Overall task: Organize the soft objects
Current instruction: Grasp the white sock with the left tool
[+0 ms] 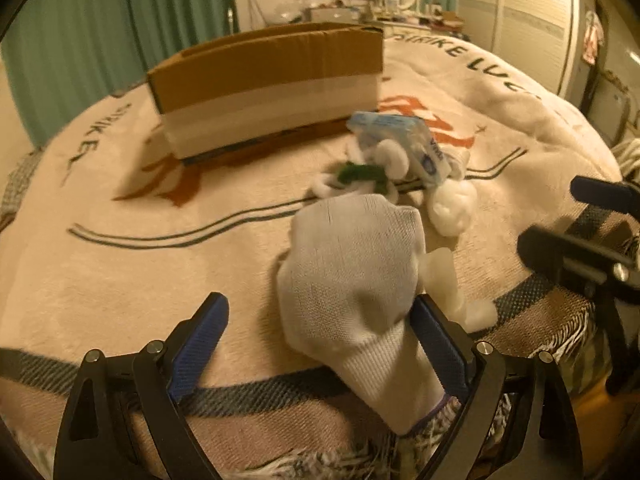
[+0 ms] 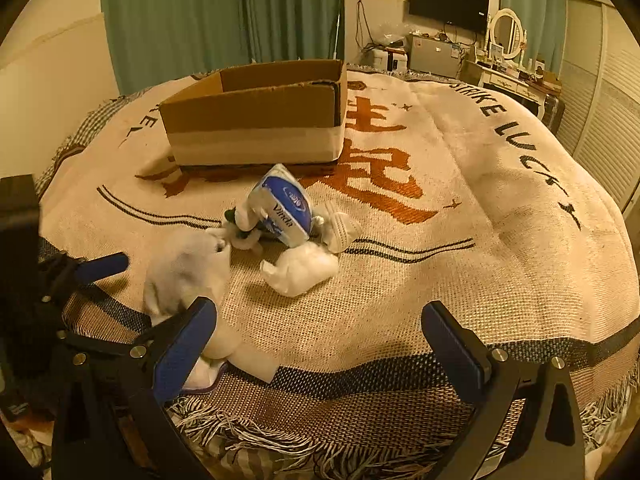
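A white knitted glove (image 1: pixel 352 280) lies on the blanket between my left gripper's fingers; the left gripper (image 1: pixel 324 324) is open around it, the right finger touching its cuff. The glove also shows in the right wrist view (image 2: pixel 184 272). Beyond it lies a pile: a blue-and-white tissue pack (image 2: pixel 284 208), a white bag-like bundle (image 2: pixel 300 270), a white cloth (image 2: pixel 340 226) and a small white-and-dark-green plush (image 1: pixel 356 174). An open cardboard box (image 2: pixel 256 120) stands behind the pile. My right gripper (image 2: pixel 316 340) is open and empty near the bed's front edge.
Everything sits on a bed covered by a cream blanket (image 2: pixel 480 220) with orange characters and black lettering, fringed at the front edge. Green curtains (image 2: pixel 220 12), a wall television (image 2: pixel 448 2) and a cluttered dresser (image 2: pixel 508 72) stand beyond the bed.
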A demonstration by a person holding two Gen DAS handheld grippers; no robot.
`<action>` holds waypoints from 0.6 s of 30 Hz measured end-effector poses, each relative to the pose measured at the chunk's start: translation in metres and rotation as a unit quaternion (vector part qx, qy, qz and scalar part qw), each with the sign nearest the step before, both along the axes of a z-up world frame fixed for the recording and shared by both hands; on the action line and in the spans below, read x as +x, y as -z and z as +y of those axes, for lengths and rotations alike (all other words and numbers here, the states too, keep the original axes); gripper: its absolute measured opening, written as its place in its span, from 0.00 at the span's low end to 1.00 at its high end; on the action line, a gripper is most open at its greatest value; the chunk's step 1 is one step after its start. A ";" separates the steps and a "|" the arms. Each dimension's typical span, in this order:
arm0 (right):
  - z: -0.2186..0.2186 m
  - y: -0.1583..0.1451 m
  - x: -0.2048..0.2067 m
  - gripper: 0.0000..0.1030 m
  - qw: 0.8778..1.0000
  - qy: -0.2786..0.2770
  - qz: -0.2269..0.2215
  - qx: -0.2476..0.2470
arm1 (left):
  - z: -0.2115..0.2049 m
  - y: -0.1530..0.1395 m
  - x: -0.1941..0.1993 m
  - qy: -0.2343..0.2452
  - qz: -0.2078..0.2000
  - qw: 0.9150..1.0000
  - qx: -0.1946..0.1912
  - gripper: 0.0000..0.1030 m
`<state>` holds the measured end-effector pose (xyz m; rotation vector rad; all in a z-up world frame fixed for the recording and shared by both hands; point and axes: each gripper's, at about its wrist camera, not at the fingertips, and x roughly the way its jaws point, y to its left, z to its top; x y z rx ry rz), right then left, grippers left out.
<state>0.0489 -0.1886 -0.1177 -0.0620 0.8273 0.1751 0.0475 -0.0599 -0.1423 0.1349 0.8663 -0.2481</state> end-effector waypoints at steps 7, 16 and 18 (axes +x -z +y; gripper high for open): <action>0.005 0.005 0.002 1.00 1.000 -0.007 0.010 0.004 | 0.006 -0.003 -0.004 0.045 0.014 0.997 -0.054 0.44; 0.032 0.018 0.003 1.00 0.999 -0.047 0.025 0.001 | 0.048 -0.031 -0.018 -0.005 -0.022 1.000 -0.018 0.42; 0.042 0.025 0.004 0.97 0.997 -0.061 0.034 -0.006 | 0.054 -0.030 -0.021 -0.014 -0.026 1.000 -0.005 0.42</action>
